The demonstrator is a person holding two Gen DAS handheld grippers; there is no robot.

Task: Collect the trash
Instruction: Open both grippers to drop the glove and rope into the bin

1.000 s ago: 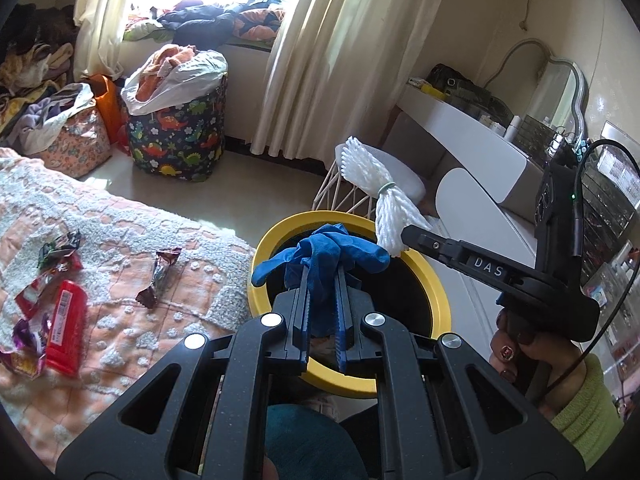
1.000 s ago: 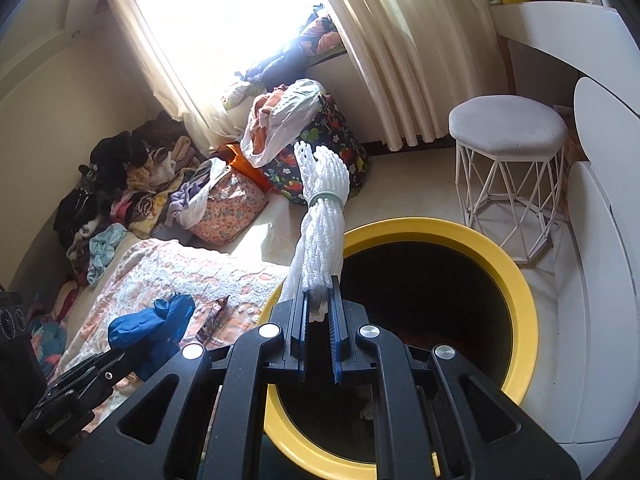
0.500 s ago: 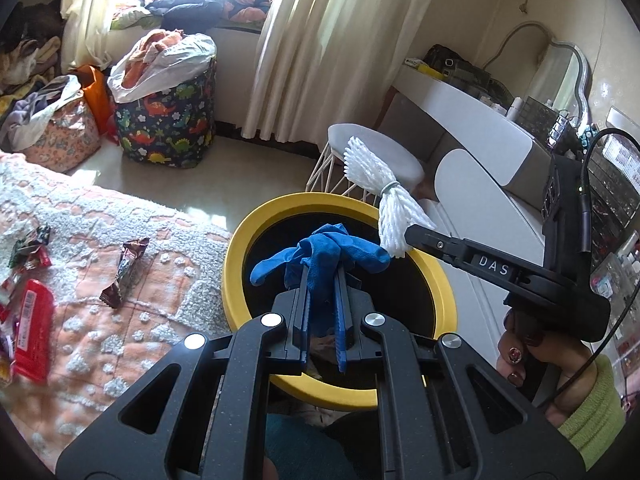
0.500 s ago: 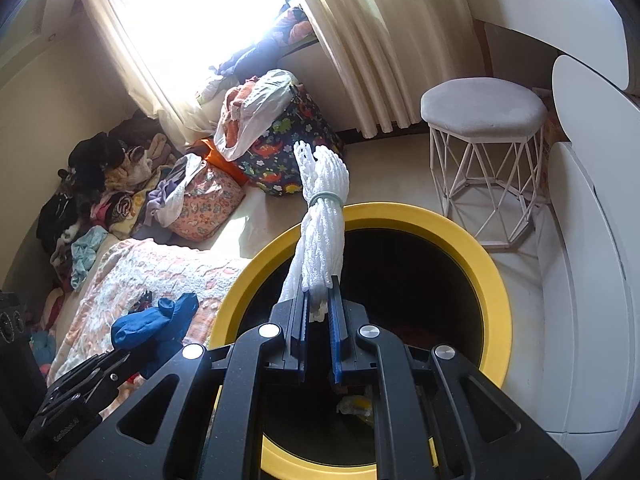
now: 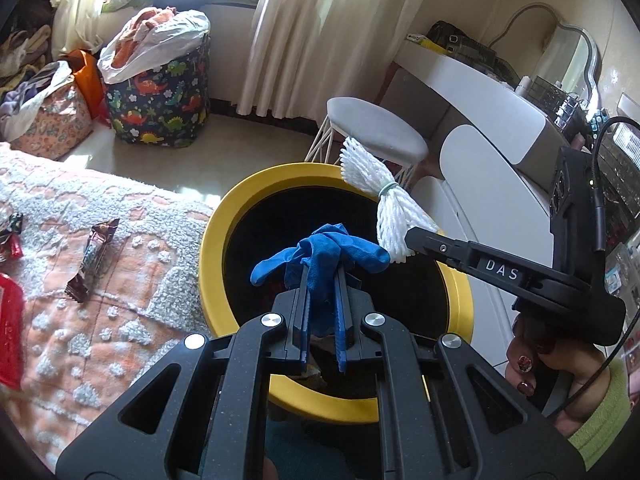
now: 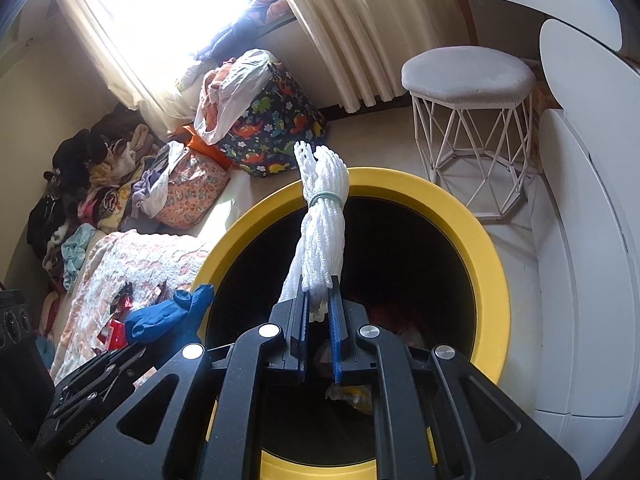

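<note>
Both grippers hang over my yellow-rimmed trash bin [image 5: 240, 216], each pinching trash.
Left gripper [image 5: 323, 276] clamps a crumpled blue glove [image 5: 320, 252]; right gripper [image 6: 319, 296] clamps white foam netting [image 6: 324, 236] bound by a green band. A candy wrapper [image 5: 93, 258] lies on the bedspread [image 5: 132, 280] at nine o'clock from the bin.

The inside of the yellow bin [image 6: 486, 264] is dark, so the scraps at its bottom cannot be identified. A red packet [image 5: 10, 332] on the bed [image 5: 120, 320] is cut off by the left edge. The small things on the white worktop [image 5: 480, 80] are too small to tell.
</note>
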